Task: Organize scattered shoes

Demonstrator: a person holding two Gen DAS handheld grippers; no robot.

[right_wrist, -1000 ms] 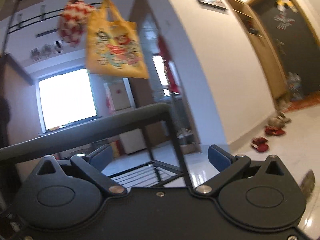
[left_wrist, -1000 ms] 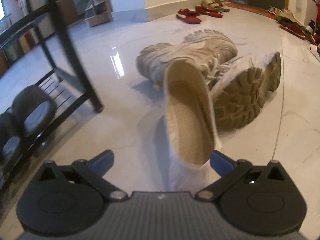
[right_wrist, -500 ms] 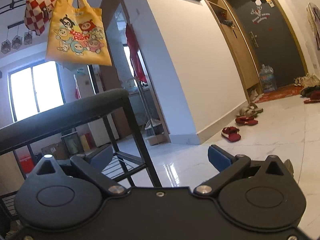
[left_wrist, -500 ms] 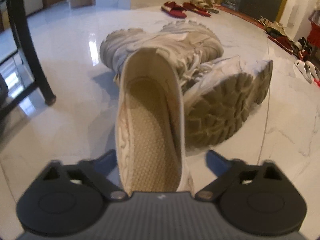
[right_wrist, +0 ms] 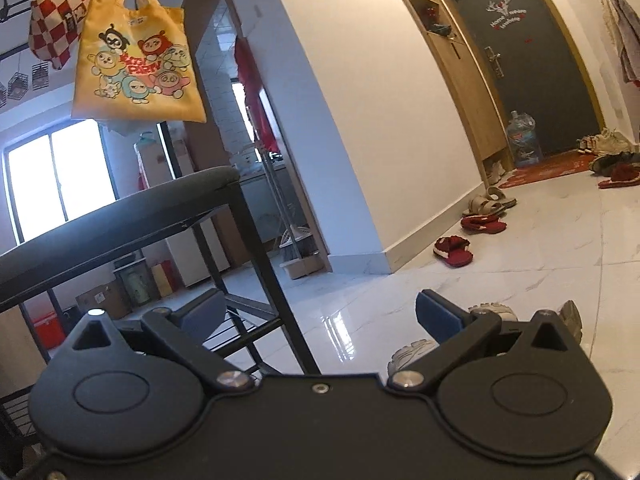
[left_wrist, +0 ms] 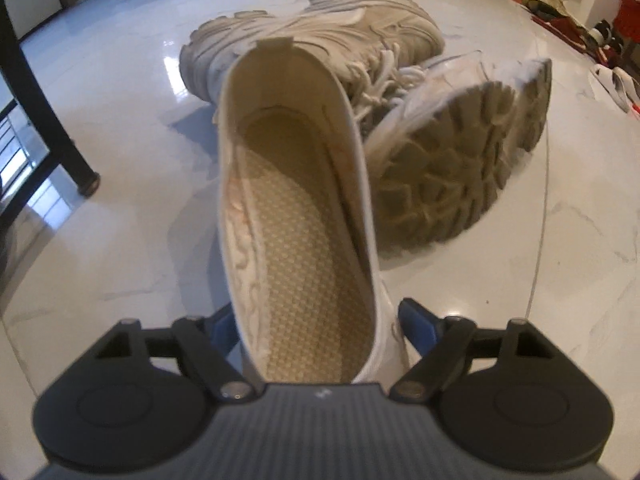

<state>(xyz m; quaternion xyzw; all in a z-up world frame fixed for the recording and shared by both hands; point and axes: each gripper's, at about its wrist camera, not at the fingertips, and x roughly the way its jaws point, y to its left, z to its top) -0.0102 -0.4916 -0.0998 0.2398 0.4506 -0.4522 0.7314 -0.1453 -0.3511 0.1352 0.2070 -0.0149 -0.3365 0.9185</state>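
Pinched at its soft heel wall by the left hand-held gripper (left_wrist: pixel 316 320), the light, pliable white shoe (left_wrist: pixel 296 216) is carried; the right hand-held gripper (right_wrist: pixel 320 312) is spread.

Shoe and bag count, both views.
We count one white slip-on shoe (left_wrist: pixel 300 216), two chunky beige sneakers (left_wrist: pixel 320 40) (left_wrist: pixel 456 152), three red slippers (right_wrist: pixel 454 249) (right_wrist: pixel 482 224) (right_wrist: pixel 618 174), two hanging bags (right_wrist: pixel 136 64) (right_wrist: pixel 56 28).
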